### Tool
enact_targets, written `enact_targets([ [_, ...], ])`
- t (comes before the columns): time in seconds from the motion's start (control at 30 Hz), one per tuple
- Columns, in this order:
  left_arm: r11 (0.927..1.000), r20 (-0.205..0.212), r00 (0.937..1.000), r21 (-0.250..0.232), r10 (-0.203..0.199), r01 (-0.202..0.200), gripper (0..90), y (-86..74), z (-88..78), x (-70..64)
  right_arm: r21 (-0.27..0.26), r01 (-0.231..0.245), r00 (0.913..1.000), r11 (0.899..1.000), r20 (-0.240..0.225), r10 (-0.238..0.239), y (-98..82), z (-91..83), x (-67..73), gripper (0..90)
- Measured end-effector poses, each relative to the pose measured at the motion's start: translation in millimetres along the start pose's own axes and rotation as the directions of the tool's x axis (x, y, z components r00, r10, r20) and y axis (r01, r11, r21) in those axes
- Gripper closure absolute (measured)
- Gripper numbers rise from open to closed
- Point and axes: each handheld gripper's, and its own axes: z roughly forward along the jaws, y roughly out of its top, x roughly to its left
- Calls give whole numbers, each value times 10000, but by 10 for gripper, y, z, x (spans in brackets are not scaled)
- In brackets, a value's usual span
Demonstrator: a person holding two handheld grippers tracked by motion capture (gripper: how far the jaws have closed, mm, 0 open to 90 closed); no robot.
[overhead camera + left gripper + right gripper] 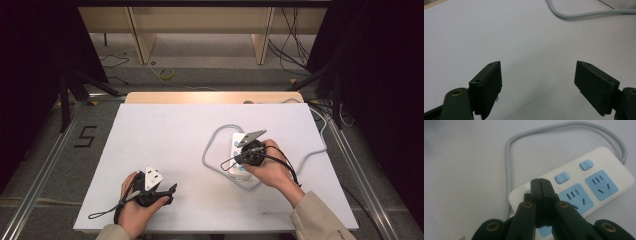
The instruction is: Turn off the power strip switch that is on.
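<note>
White power strip (584, 187) with blue sockets and switches; right gripper (540, 182) clenched over it, left gripper (537, 82) released.

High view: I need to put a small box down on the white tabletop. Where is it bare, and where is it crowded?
Bare: the left half of the white tabletop, between its far edge and the left gripper. Crowded: right of centre, where the power strip, its looping grey cord and the right gripper sit.
</note>
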Motion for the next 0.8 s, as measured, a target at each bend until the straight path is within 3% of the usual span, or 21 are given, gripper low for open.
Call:
enact_targets([
  [0.8, 10000, 17, 10000, 2, 34, -34, 219, 5, 2, -1, 388, 41, 10000, 9992, -85, -38, 65, 168, 1, 900],
])
